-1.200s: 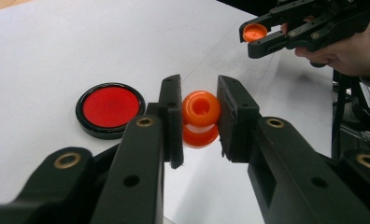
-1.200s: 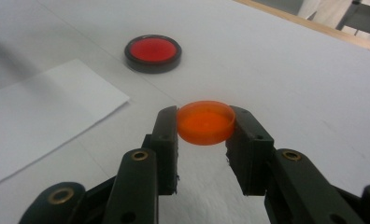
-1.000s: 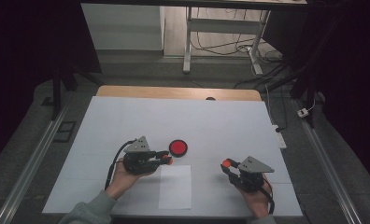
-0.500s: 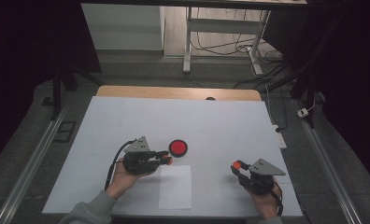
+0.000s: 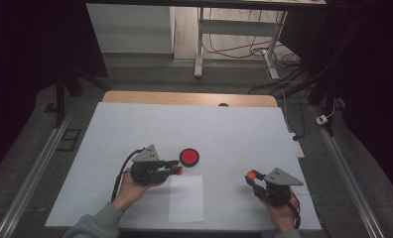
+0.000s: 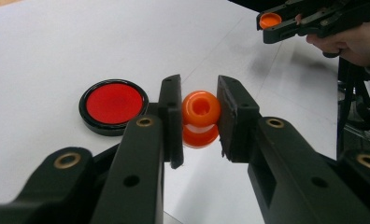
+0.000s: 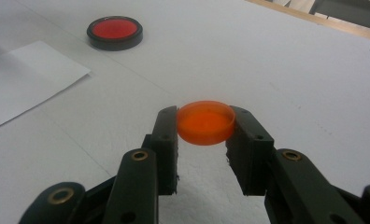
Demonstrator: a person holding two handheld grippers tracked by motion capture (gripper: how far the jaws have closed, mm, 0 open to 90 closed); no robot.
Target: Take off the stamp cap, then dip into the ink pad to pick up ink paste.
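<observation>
covering most of the table (image 5: 135, 96) is a white board (image 5: 224, 134), with a strip of bare wood left showing along the far edge; beyond it lies a dim grey floor with metal table legs (image 5: 200, 49) and loose cables (image 5: 284, 84), and a metal rail (image 5: 31, 168) runs along the left side. a white sheet of paper (image 5: 186, 198) lies flat on the board near the person's edge, between the two hands. a round black-rimmed red disc (image 5: 189, 156) lies flat just beyond the paper's far edge, close beside the tips of the left gripper (image 5: 177, 169) and well apart from the right gripper (image 5: 250, 176). in the left gripper view, the left gripper (image 6: 201, 116) is clamped on a small orange bottle-like piece (image 6: 200, 116) with a round open mouth, held just above the board, with the red disc (image 6: 113, 105) just to its left. in the right gripper view, the right gripper (image 7: 205, 123) pinches a shallow orange cap (image 7: 205, 121) by its rim, lifted off the board, with the red disc (image 7: 115, 31) and the paper (image 7: 29, 79) farther off to the left. bare board lies between the two grippers, with the paper's corner nearest to the line between them.
</observation>
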